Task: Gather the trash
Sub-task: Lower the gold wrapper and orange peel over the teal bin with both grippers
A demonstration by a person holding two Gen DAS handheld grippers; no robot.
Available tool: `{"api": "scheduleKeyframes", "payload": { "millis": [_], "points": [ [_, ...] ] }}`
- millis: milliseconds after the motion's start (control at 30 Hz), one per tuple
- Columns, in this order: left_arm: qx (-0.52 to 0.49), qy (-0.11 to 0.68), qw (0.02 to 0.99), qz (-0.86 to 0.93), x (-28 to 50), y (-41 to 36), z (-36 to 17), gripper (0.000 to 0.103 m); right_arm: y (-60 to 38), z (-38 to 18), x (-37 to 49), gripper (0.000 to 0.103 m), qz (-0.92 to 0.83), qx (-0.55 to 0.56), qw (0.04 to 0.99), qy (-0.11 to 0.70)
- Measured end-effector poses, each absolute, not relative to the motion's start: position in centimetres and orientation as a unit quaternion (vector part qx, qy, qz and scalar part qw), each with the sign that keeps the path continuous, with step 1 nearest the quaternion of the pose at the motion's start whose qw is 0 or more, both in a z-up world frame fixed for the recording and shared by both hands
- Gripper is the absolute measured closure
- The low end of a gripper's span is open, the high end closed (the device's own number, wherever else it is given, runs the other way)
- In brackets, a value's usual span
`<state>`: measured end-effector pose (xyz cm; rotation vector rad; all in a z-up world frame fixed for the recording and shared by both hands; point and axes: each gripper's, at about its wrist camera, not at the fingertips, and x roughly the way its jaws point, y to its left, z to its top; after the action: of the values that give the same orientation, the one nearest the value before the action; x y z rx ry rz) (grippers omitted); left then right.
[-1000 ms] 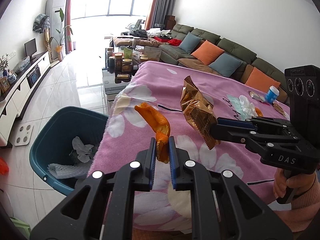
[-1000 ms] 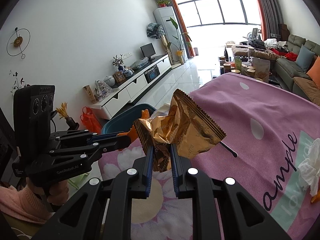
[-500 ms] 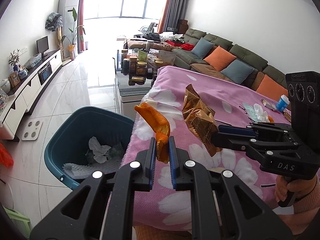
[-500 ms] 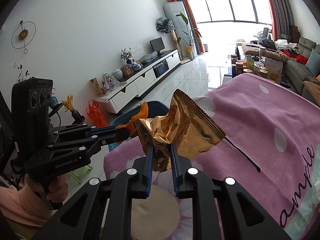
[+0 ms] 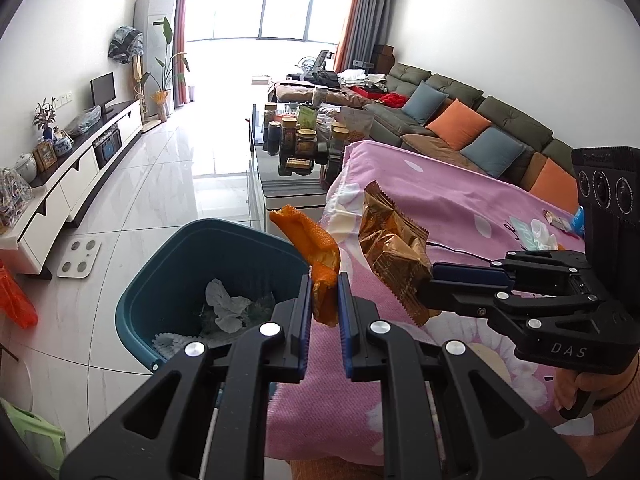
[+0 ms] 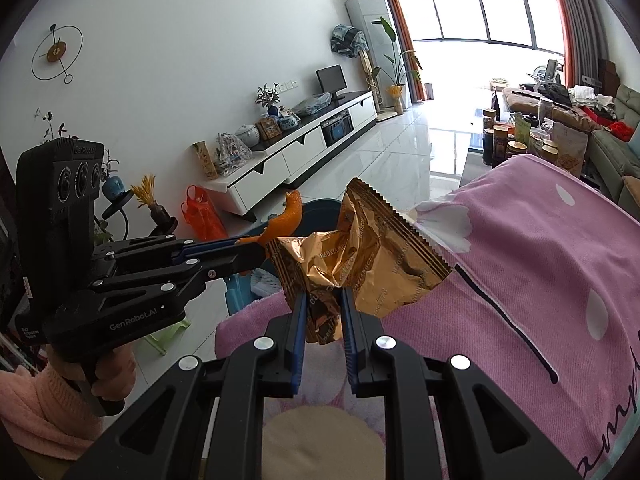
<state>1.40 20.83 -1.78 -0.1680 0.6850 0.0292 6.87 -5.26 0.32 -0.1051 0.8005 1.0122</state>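
**Inspector:** Left gripper (image 5: 324,292)?

**Assistant:** Its jaws are clenched on a piece of orange peel (image 5: 316,252). The peel's lower end is pinched between the pads; its upper end curls up and to the left, above the near rim of the teal bin (image 5: 160,280).

**Inspector:** Right gripper (image 6: 323,312)?

**Assistant:** Jaws clenched on a crumpled gold wrapper (image 6: 360,256). The part between the pads is hidden; the serrated edge rises clear above them. It hangs over the pink blanket (image 6: 540,264), at its edge nearest the bin.

**Inspector:** Bin contents?

**Assistant:** White crumpled paper (image 5: 224,304) and something pale and ribbed at the bottom; the left gripper's frame covers the near wall, so the rest cannot be made out.

**Inspector:** Anything left on the blanket?

**Assistant:** From the left wrist view, a white tissue (image 5: 540,236) and small items far right, partly cut off behind the right gripper's housing; too small to identify. What carries the blanket is hidden.
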Motion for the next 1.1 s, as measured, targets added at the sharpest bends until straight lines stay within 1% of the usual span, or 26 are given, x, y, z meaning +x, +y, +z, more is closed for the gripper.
{"api": "scheduleKeyframes", "payload": {
  "millis": [600, 1100],
  "points": [
    [-0.093, 0.341, 0.934, 0.055, 1.6, 23.8, -2.5, 0.090, -1.5, 0.5, 7.2, 0.088, 0.490, -0.073, 0.782, 0.378],
    [-0.096, 0.347, 0.930, 0.074, 2.1, 24.6, -3.2, 0.090, 0.4, 0.5, 7.4, 0.088, 0.499, -0.090, 0.774, 0.380]
  ]
}}
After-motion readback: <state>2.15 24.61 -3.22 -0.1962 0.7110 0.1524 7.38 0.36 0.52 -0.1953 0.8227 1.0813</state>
